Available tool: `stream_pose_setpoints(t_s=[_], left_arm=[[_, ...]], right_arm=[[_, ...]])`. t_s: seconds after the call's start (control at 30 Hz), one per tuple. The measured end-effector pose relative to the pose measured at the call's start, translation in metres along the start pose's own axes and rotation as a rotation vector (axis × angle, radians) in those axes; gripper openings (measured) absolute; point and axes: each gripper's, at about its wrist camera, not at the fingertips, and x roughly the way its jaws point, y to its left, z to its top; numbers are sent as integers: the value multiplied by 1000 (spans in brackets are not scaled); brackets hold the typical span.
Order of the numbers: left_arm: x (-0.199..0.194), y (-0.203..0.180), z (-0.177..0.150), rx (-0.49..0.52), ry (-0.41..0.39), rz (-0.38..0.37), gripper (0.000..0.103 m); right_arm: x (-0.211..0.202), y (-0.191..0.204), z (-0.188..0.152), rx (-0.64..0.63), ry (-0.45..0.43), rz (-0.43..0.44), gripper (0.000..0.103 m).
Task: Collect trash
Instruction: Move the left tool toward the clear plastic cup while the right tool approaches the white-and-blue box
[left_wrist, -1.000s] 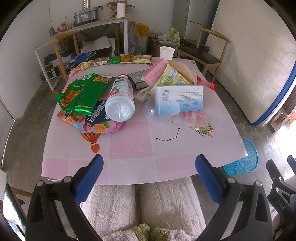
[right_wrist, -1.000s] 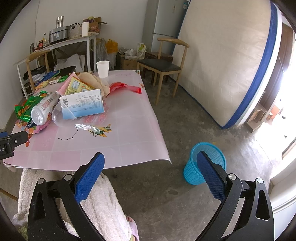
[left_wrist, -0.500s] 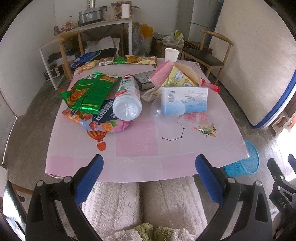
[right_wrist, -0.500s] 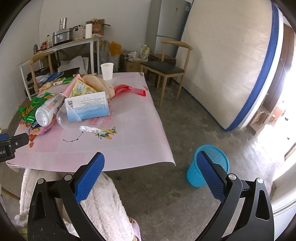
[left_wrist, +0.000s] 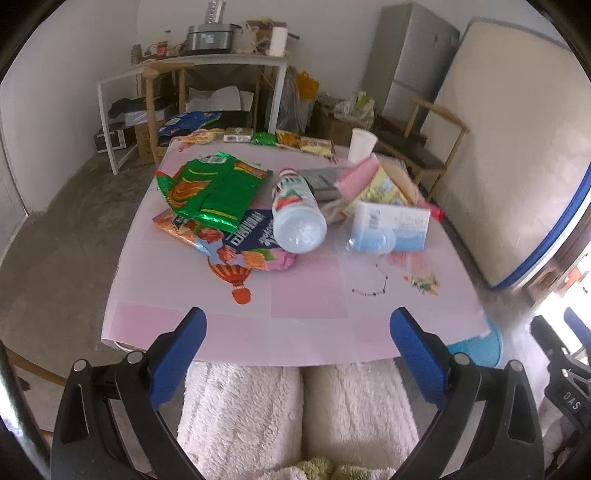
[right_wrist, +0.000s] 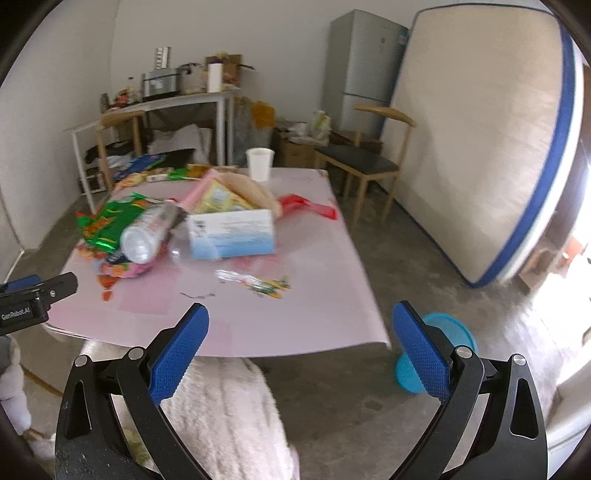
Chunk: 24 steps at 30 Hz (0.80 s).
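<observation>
From the left wrist view, I read this as the very start of the collecting: nothing is picked up, and my left gripper hangs wide and empty at the bottom of the frame, short of the near edge of the pink table and above the person's fleecy lap. The trash sits mid-frame: a green snack bag left of centre, a plastic bottle lying on its side just beside it, and a blue-and-white box to the right. The blue bin peeks out at lower right, below the table corner.

From the right wrist view, my right gripper is likewise spread wide, holding nothing, low in the frame off the table's near corner. The bin stands on the floor at lower right, well apart from the litter. This picture is blurred, so I can't tell what the small wrapper near centre is.

Next, I judge, I must reach forward over the table and close on one piece, likely the bottle or box.
</observation>
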Motion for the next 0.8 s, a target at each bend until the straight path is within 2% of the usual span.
stream_pose_setpoints(t_s=[0.1, 0.23, 0.43, 0.6, 0.8], left_arm=[[-5, 15, 2, -27, -54, -49, 97], [-1, 23, 13, -26, -110, -60, 97], [20, 23, 38, 19, -128, -80, 97], [54, 24, 75, 4, -73, -153, 97], [110, 25, 121, -54, 50, -224, 97]], right_arm=[[6, 12, 7, -5, -9, 41, 96], [27, 22, 18, -9, -10, 106, 96], [62, 26, 32, 49, 21, 205, 89], [87, 31, 43, 73, 45, 295, 79], [125, 38, 53, 88, 97, 403, 62]])
